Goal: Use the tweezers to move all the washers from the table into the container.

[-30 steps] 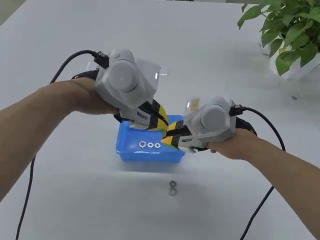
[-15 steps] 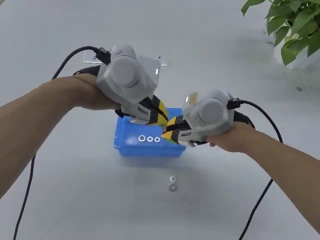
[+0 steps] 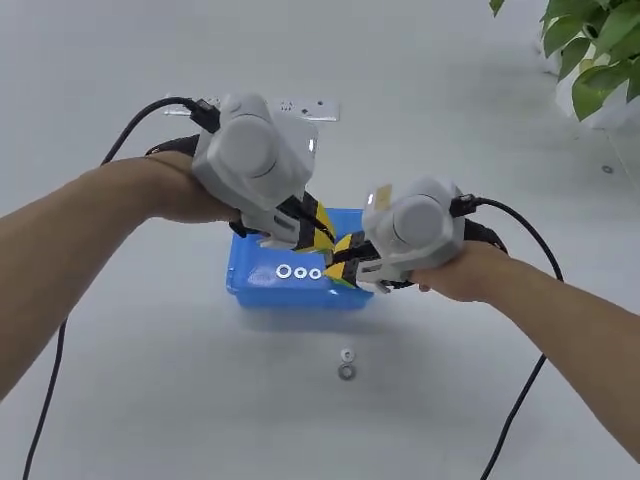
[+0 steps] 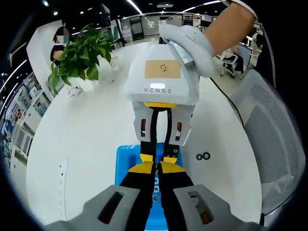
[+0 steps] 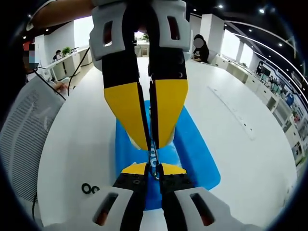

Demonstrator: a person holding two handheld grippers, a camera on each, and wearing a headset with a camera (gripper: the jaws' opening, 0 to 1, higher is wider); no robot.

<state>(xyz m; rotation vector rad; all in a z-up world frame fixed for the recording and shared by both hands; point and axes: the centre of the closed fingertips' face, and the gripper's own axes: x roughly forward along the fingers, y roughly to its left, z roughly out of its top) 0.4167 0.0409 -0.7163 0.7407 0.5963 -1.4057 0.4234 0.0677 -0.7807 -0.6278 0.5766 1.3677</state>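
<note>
A blue container sits on the white table and holds three washers in a row. Two more washers lie on the table just in front of it, also seen as washers and washers. My left gripper and right gripper meet tip to tip above the container. A thin pair of tweezers runs between the left gripper and the right gripper. Both sets of jaws are shut on it. The tweezers' tips are hidden.
A potted plant stands at the far right, and a white power strip lies beyond the container. A small metal part sits near the plant. A mesh chair stands off the table's edge.
The head camera has tilted, so the scene has slid up in the picture. Both grippers stay joined over the container and the washers have not moved.
</note>
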